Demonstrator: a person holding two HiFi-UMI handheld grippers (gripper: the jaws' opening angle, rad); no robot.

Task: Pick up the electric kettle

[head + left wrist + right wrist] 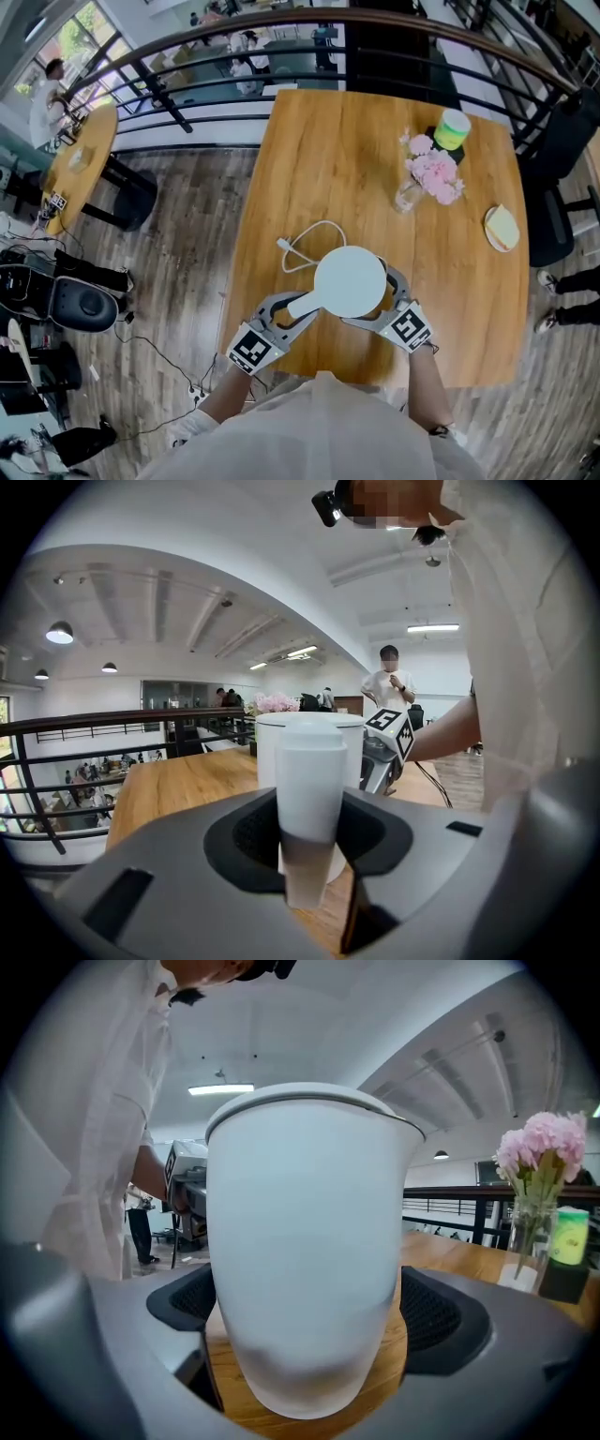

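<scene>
So the electric kettle (pixel 349 281) is parked close to the desk's (pixel 309 150) near edge, about halfway along it, lid up, with its handle (pixel 302 304) stuck out toward the near-left corner. That handle is already clamped by the left gripper (pixel 296 312). In the left gripper view the white upright is pinched between the fingers (pixel 246 834) at a middling width. That spot was presumably picked because it's the only slim part that can be grabbed.

The right gripper (pixel 377 302) is set against the opposite side with its fingers (pixel 442 1309) spread really wide and the round body sitting between them. No squeeze can be made out, so that one is counted as not gripping. A steadying hold is probably meant, so the pot isn't swung about on the handle when it gets lifted.

The kettle looks to be standing on the wood, not raised. The cord (pixel 322 223) is left looped loose behind it, toward the desk's middle, so a snag isn't really expected. The flowers (pixel 434 173) are well apart, toward the far-right corner.
</scene>
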